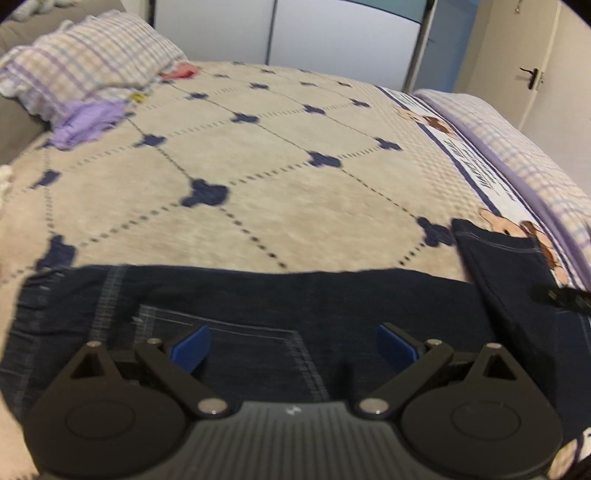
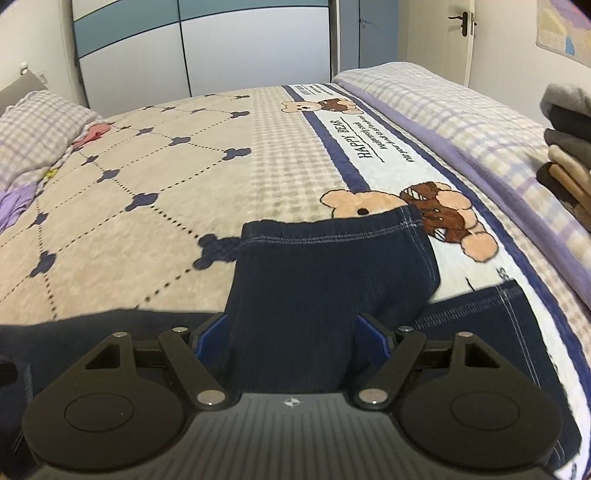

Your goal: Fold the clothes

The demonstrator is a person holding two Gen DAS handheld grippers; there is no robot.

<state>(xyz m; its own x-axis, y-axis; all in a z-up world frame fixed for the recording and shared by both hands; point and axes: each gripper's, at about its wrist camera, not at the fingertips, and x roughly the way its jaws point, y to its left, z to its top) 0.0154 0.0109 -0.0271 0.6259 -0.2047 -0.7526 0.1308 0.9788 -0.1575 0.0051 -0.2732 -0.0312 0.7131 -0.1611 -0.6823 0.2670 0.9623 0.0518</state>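
Dark blue jeans (image 1: 258, 302) lie across the near edge of the bed. My left gripper (image 1: 293, 345) hovers over their back pocket (image 1: 236, 332), jaws wide open with nothing between them. One jeans leg (image 2: 325, 280) is lifted off the bedspread, and its stitched hem (image 2: 325, 223) points away from me. My right gripper (image 2: 291, 338) holds this leg gathered between its blue pads (image 2: 212, 332), which stand fairly wide and press on the fabric's two sides. From the left wrist view the raised leg (image 1: 506, 269) is at the right. A dark blur beside it may be the right gripper.
The bedspread (image 1: 280, 184) is beige with navy clover marks and a bear-print band (image 2: 369, 147). A checked pillow (image 1: 85, 62) and purple cloth (image 1: 85, 122) lie far left. Folded clothes (image 2: 569, 147) are stacked at the right. Wardrobe doors (image 2: 240, 48) and a door (image 2: 461, 22) stand beyond the bed.
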